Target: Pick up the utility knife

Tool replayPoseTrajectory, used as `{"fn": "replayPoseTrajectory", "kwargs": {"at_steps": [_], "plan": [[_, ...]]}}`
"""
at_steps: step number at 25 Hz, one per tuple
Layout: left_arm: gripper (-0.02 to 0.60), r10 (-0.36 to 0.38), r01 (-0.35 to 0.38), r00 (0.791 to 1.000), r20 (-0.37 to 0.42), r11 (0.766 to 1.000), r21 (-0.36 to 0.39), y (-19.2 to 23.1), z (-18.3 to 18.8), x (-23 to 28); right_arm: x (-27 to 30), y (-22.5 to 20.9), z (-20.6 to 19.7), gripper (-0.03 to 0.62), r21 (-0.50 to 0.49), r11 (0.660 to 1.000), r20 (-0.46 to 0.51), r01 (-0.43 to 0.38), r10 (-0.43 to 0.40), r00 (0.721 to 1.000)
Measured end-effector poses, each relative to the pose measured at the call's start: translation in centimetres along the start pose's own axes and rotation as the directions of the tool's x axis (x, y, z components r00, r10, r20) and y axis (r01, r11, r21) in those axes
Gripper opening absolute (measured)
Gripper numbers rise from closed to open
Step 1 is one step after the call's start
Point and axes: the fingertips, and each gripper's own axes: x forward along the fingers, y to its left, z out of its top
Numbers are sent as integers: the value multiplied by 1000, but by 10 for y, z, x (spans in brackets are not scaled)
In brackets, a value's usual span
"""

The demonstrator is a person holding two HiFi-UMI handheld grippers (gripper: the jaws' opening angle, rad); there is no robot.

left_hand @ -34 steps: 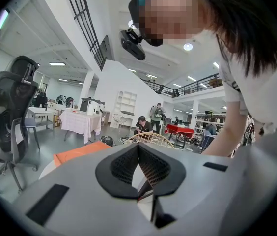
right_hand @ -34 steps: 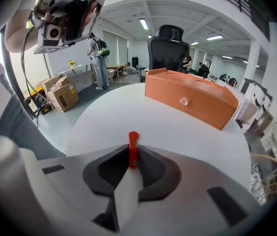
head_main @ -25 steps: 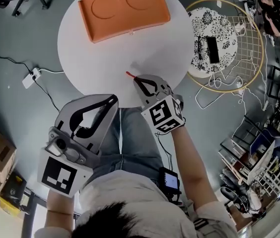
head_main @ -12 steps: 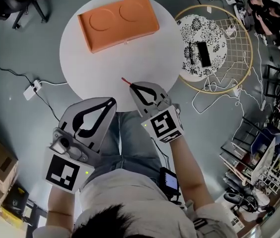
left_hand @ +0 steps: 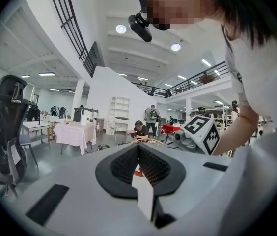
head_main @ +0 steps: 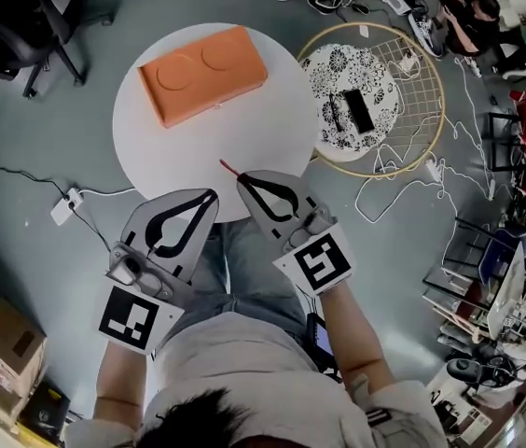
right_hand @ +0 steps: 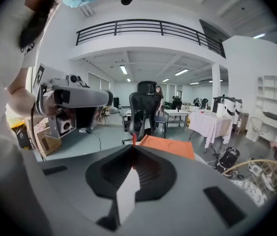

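Head view: the right tool (head_main: 241, 179) is clenched on the utility knife (head_main: 228, 168) above the near edge of the round white worktop (head_main: 174, 152). Only a thin red sliver of the knife pokes out past the tool's tips, angled toward the worktop's middle; whether it touches the surface cannot be told. In the right gripper view the same narrow red strip (right_hand: 134, 140) stands pinched between the closed tips (right_hand: 131, 147). The left tool (head_main: 213, 194), its jaws pressed together on nothing (left_hand: 138, 145), hovers just off the worktop's near edge. An orange tray (head_main: 202, 71) lies on the worktop's far side.
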Motion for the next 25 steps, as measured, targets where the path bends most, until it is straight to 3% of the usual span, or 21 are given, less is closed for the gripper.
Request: {"fn": "replayPoseTrajectory", "kwargs": {"at_steps": [14, 25], "plan": [[11, -70, 68, 997, 28, 996, 55, -31, 33, 6, -60, -3, 83, 14, 75, 994, 220, 84, -99, 970], [11, -51, 43, 996, 74, 993, 112, -41, 59, 1, -100, 7, 107, 14, 93, 991, 323, 99, -124, 938]]}}
